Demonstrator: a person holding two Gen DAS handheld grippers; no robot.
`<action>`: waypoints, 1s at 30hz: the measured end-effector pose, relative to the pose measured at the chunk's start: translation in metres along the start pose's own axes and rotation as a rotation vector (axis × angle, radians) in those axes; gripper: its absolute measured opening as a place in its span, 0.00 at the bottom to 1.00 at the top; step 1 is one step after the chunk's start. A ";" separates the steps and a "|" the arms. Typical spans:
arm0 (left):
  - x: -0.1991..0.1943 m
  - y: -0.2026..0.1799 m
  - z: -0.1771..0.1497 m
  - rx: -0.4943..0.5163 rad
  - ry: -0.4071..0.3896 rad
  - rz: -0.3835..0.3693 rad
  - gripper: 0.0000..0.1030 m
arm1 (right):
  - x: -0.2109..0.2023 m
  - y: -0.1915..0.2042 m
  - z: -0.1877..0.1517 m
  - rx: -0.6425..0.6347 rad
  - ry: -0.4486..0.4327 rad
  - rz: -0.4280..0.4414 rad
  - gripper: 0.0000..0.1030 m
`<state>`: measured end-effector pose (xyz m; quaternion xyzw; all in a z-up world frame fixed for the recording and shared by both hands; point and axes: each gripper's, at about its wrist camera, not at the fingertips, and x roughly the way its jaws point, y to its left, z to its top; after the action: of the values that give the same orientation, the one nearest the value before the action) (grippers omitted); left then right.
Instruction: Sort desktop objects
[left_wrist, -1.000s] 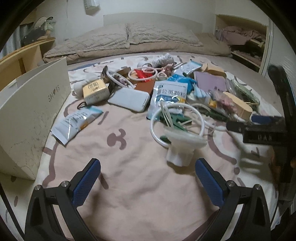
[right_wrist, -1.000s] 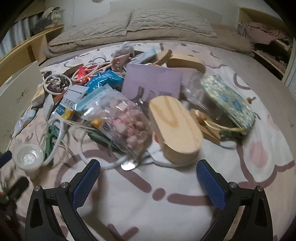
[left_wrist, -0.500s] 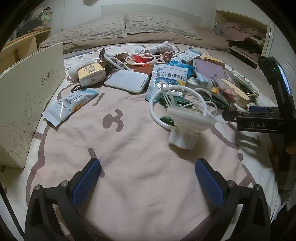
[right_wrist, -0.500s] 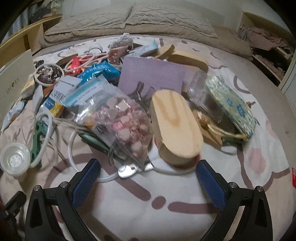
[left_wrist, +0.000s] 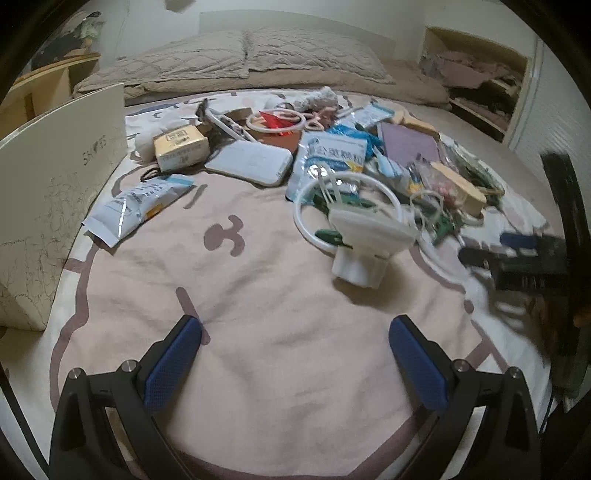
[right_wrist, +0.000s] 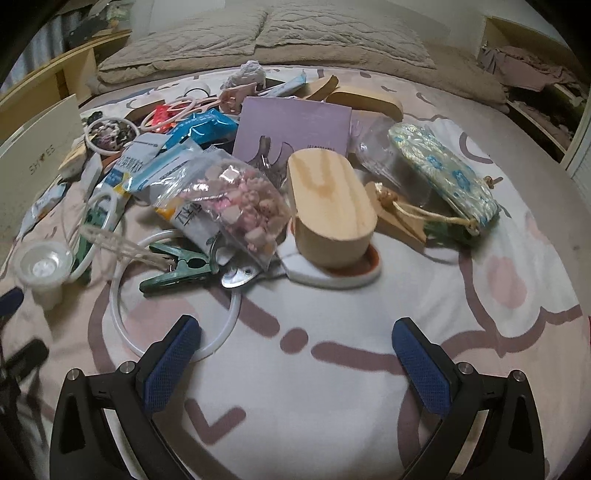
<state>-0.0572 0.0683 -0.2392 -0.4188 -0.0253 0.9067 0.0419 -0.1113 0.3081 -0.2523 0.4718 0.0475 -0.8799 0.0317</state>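
left gripper (left_wrist: 295, 354): fingers spread wide, holding nothing, over bare blanket | right gripper (right_wrist: 297, 352): fingers wide apart, empty | clutter pile (right_wrist: 229, 177) mid-bed, toward the pillows | white funnel (left_wrist: 364, 240) at pile's near edge | wooden oval box (right_wrist: 328, 206) atop white lid

We read only "SH ES", with a small unreadable mark between the letters, on the white box (right_wrist: 38, 155) at the left edge of the bed, while the print on the white-and-blue pouch (left_wrist: 332, 157) and the yellow carton (left_wrist: 181, 147) is too blurred to make out.
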 end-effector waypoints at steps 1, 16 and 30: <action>0.000 -0.001 0.002 -0.003 0.002 -0.005 0.98 | -0.002 0.000 -0.003 -0.005 -0.005 0.003 1.00; 0.005 -0.013 0.024 0.044 -0.007 -0.058 0.76 | -0.007 -0.004 -0.012 0.007 -0.021 0.043 1.00; 0.012 -0.021 0.031 0.060 0.018 -0.131 0.43 | -0.008 -0.006 -0.013 0.011 -0.029 0.044 1.00</action>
<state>-0.0874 0.0900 -0.2269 -0.4232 -0.0248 0.8985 0.1138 -0.0963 0.3155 -0.2526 0.4600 0.0318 -0.8860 0.0490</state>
